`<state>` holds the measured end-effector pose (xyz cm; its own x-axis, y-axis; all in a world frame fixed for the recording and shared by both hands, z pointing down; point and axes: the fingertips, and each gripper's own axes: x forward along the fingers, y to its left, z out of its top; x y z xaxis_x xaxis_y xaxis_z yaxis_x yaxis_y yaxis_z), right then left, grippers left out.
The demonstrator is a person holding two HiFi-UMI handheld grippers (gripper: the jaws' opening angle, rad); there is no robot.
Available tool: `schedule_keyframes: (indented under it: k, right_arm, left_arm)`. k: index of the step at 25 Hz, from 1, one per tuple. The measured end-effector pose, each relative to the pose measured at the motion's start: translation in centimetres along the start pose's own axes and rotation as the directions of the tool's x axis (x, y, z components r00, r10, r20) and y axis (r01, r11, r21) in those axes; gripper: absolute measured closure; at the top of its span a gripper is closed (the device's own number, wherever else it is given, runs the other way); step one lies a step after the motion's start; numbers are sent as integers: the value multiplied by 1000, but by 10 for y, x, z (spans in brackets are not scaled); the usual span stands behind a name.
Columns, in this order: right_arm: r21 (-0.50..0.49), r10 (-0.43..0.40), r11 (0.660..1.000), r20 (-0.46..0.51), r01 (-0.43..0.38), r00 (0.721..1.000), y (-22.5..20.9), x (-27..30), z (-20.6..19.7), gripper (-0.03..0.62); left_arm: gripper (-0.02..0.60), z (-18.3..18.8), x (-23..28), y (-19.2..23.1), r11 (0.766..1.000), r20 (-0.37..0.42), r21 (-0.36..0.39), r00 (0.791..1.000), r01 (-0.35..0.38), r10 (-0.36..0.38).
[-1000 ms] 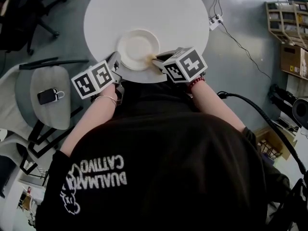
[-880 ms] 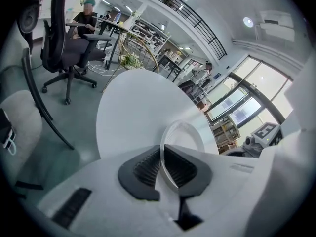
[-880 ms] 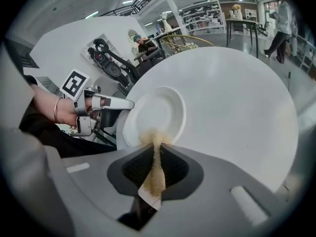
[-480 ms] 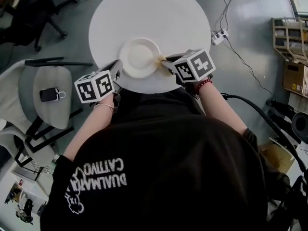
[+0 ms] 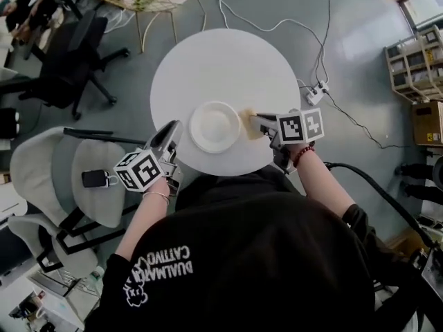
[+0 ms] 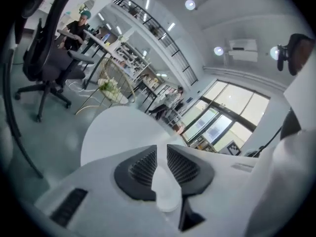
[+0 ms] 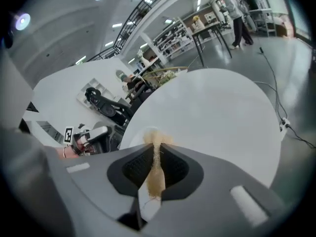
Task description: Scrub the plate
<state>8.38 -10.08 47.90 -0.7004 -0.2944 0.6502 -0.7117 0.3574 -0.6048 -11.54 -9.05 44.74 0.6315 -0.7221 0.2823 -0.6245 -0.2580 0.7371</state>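
- One round white plate (image 5: 214,126) lay on the table, between the two grippers: just right of the left one and just left of the right one.
- One tan fibrous scrubbing pad (image 5: 246,125) was in view, plus two hand-held grippers with marker cubes.
- There was one round white table (image 5: 228,68), bare except for the plate.
- Around it were one black office chair (image 5: 76,47), well beyond the left gripper, and one grey-seated chair (image 5: 90,178) just beside that gripper, with a small dark device (image 5: 93,178) on its seat.
- The floor (image 5: 360,19) was grey-blue. A white power strip (image 5: 315,92) with trailing cables lay on it beyond the right gripper, and shelving (image 5: 408,68) stood further off on that side.
- The left gripper (image 5: 172,131) hung at the table's near-left edge, apart from the plate. Its jaws had just been opening and stood a narrow gap apart (image 6: 161,164), with nothing between them.
- The right gripper (image 5: 257,125) was clamped on the scrubbing pad (image 7: 157,174), whose frayed end stuck out past the jaw tips (image 7: 156,169).
- That pad sat at the plate's right rim; whether it touched the rim could not be told.
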Motion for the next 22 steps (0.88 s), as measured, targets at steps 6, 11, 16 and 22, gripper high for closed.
schedule_keyframes:
  k: [6, 11, 16, 22]
  right_arm:
    - [15, -109, 994, 288, 110, 951, 20, -59, 44, 549]
    - [-2, -134, 989, 439, 150, 889, 77, -127, 59, 549]
    - [-126, -27, 982, 645, 141, 764, 183, -170, 70, 548]
    - [-232, -63, 926, 680, 296, 730, 262, -198, 44, 551]
  left_arm:
    - [560, 90, -46, -99, 908, 169, 324, 928, 267, -333]
    - [584, 133, -104, -188, 819, 138, 427, 867, 384, -478]
    - [570, 154, -157, -233, 739, 144, 400, 759, 542, -635]
    - [583, 130, -193, -273, 630, 36, 422, 682, 652, -730]
